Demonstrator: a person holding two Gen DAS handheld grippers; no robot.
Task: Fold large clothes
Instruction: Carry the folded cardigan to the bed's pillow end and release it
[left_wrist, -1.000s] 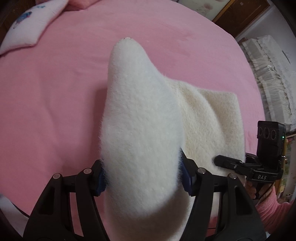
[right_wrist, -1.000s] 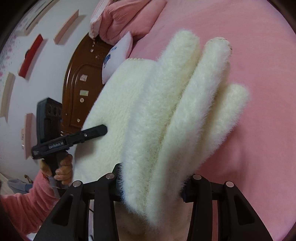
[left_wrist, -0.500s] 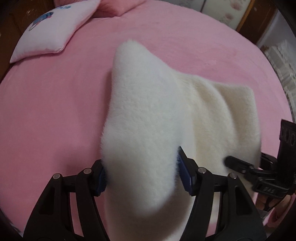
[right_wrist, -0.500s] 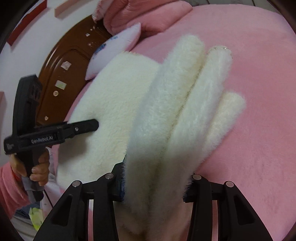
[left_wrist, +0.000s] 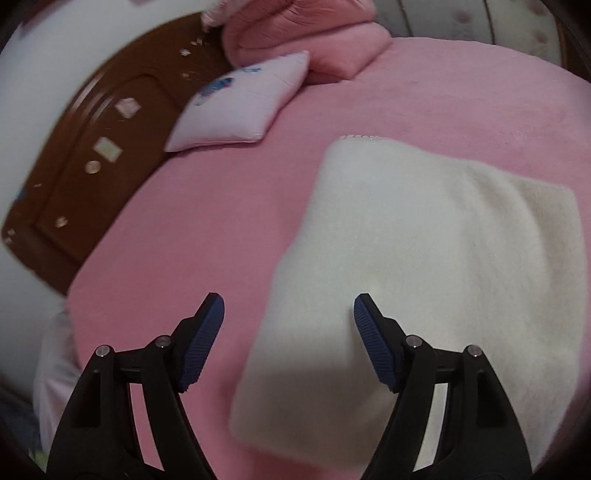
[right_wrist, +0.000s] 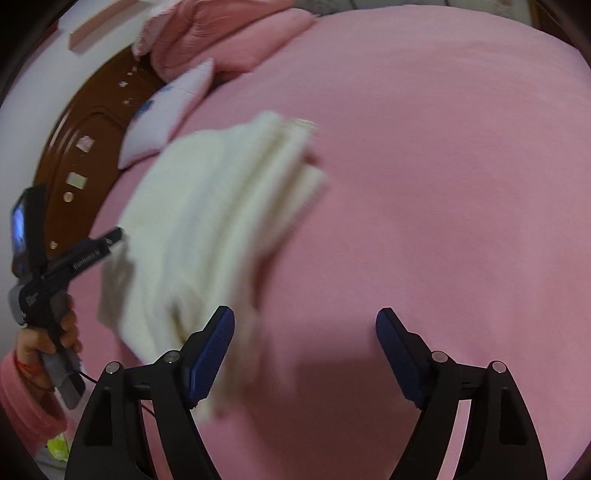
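Note:
A fluffy cream-white garment (left_wrist: 424, 258) lies folded on the pink bed (left_wrist: 207, 221). In the left wrist view my left gripper (left_wrist: 288, 314) hovers over the garment's near left edge, jaws opening, nothing pressed between the blue pads (left_wrist: 373, 343). In the right wrist view the garment (right_wrist: 207, 229) is a blurred stack of layers left of centre. My right gripper (right_wrist: 304, 332) stands over bare pink sheet beside the garment's right edge, jaws opening and holding nothing. The left gripper (right_wrist: 92, 254) shows there at the far left, held by a hand in a pink sleeve.
A white pillow with a blue print (left_wrist: 240, 103) and a folded pink quilt (left_wrist: 306, 40) lie at the head of the bed. A brown wooden headboard (left_wrist: 92, 155) curves along the left. Bare pink sheet (right_wrist: 443, 166) spreads right of the garment.
Both grippers let go of the fluffy garment, which dropped flat onto the bed. Both jaws spread wider, and both cameras swung toward the headboard side.

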